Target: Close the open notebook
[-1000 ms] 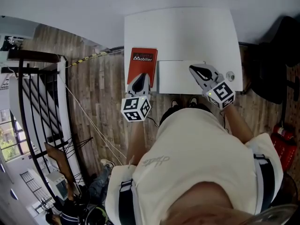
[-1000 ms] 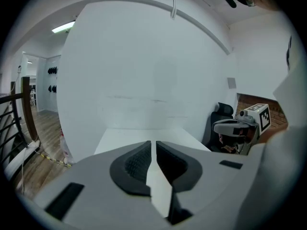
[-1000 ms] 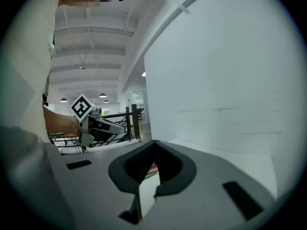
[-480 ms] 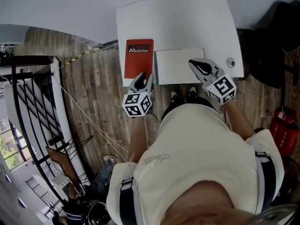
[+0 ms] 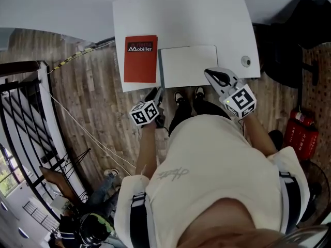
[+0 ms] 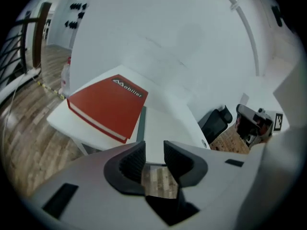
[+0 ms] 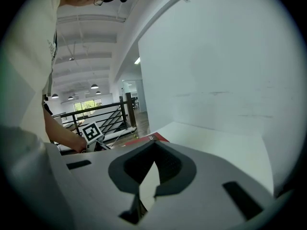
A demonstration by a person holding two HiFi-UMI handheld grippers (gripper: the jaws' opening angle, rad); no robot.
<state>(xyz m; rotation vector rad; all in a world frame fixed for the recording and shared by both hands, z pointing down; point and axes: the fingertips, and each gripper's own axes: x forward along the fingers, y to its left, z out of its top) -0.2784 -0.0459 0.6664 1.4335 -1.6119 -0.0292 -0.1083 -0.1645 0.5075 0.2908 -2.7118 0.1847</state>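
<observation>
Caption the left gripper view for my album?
Left gripper, jaws just opened and empty, facing a red book.

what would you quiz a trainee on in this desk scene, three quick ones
1. True or false: the left tool grips the red notebook.
2. In the head view, what lies just right of the red notebook? a) white pad b) mug c) laptop
3. Fill in: the table top is ____.
Key: 1 false, its jaws have just opened and nothing is between them; 2 a; 3 white.
</observation>
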